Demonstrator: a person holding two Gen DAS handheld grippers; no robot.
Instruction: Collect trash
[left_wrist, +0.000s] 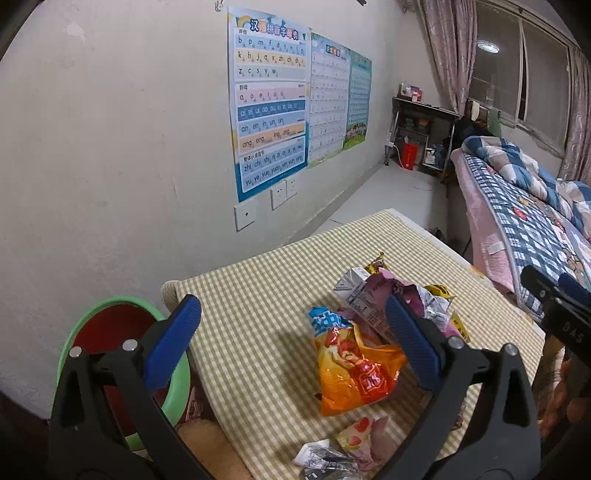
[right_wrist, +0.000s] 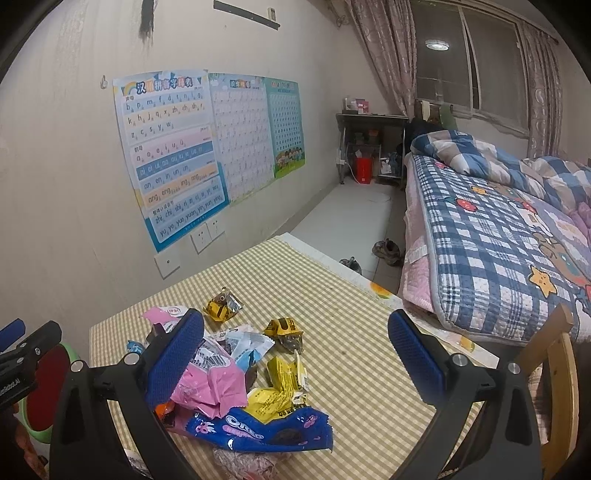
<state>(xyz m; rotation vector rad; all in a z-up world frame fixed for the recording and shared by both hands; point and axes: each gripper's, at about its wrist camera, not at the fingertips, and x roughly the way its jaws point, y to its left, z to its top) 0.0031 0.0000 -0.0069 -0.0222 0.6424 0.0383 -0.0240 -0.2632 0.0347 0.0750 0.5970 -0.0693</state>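
A desk (left_wrist: 280, 273) covered with a yellow checked cloth is seen against the wall, with a bed (right_wrist: 498, 236) to its right. At the desk's left edge, lower down, a green basin (left_wrist: 92, 314) with a red inside is placed; it is judged to be where the trash goes. The trash is heaped on the near part of the desk: an orange snack bag (left_wrist: 354, 373), a blue Oreo wrapper (right_wrist: 266, 430), a pink wrapper (right_wrist: 210, 387) and smaller yellow wrappers (right_wrist: 284, 328) farther back.

The left gripper (left_wrist: 291, 328) is held above the desk with its fingers spread wide and nothing between them; the orange snack bag is framed just ahead and below, its long axis running away from the camera. The right gripper (right_wrist: 295, 343) is likewise opened wide and empty, with the pile lying toward its left finger. The left gripper is judged nearer both the bag and the basin.
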